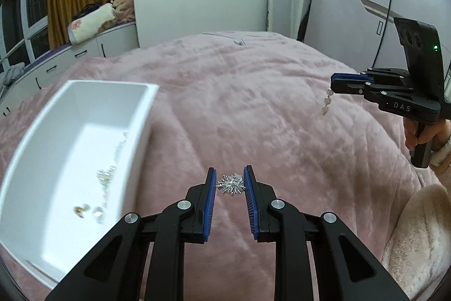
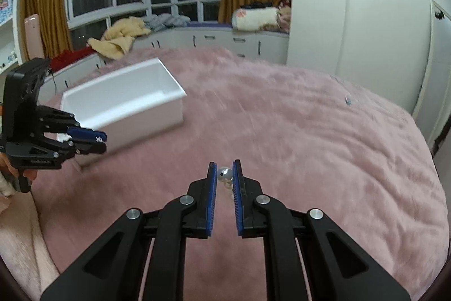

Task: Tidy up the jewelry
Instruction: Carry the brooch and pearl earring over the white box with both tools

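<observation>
Left wrist view: a silver brooch (image 1: 231, 184) is pinched in the left hand-held gripper (image 1: 230, 182) above the bed (image 1: 253, 109), beside the white box (image 1: 146, 137). A beaded earring (image 2: 225, 174) is clamped in the right hand-held gripper (image 2: 225, 174), held clear of the bed.

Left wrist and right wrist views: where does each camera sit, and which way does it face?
Left wrist: on the left gripper, facing down across the pink bed; spiky silver brooch clamped; right gripper and a hand visible.
Right wrist: on the right gripper, facing the windows; pearl piece clamped.
Shared: white box, bed.
</observation>
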`<move>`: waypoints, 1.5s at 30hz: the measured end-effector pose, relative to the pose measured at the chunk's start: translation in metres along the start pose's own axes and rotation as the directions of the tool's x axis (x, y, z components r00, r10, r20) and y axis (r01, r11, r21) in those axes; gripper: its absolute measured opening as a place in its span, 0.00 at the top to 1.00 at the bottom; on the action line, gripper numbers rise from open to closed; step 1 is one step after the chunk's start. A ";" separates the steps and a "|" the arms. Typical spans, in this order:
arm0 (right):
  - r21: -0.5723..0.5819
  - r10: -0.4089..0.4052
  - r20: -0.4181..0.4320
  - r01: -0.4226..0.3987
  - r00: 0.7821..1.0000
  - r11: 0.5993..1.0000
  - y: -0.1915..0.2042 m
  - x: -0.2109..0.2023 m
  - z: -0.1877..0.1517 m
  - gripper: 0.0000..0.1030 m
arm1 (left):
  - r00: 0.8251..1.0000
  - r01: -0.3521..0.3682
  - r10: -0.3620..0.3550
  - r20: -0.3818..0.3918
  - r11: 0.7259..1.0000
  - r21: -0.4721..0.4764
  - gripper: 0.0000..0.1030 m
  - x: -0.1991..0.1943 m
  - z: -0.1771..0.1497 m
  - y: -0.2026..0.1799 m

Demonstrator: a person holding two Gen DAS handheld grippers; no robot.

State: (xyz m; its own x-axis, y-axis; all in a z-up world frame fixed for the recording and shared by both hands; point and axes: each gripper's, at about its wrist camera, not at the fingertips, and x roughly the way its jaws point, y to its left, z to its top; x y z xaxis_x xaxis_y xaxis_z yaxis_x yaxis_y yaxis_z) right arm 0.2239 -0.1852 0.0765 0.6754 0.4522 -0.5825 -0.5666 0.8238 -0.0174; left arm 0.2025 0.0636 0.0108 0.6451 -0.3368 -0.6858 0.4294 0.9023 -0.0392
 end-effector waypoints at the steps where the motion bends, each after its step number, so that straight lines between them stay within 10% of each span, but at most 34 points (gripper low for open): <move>1: -0.008 0.004 0.011 -0.003 1.000 1.000 0.004 -0.001 0.007 0.88 | 1.000 -0.006 0.006 0.001 1.000 -0.005 0.76 -0.005 0.003 0.004; 24: -0.115 0.230 0.171 -0.212 0.958 0.970 0.114 0.018 0.159 0.88 | 0.977 -0.199 0.206 0.055 0.974 -0.103 0.76 -0.120 0.050 0.115; 45: -0.154 0.310 0.077 -0.296 0.947 0.943 0.178 0.100 0.196 0.88 | 0.967 -0.256 0.254 -0.028 0.962 -0.091 0.76 -0.092 0.055 0.171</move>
State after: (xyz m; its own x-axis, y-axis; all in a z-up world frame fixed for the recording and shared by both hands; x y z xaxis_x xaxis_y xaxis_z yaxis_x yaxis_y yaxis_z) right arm 0.2834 0.0743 0.1746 0.5005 0.7105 -0.4946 -0.8068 0.5900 0.0312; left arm 0.2512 0.2340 0.1075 0.7151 -0.0884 -0.6934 0.1905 0.9791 0.0716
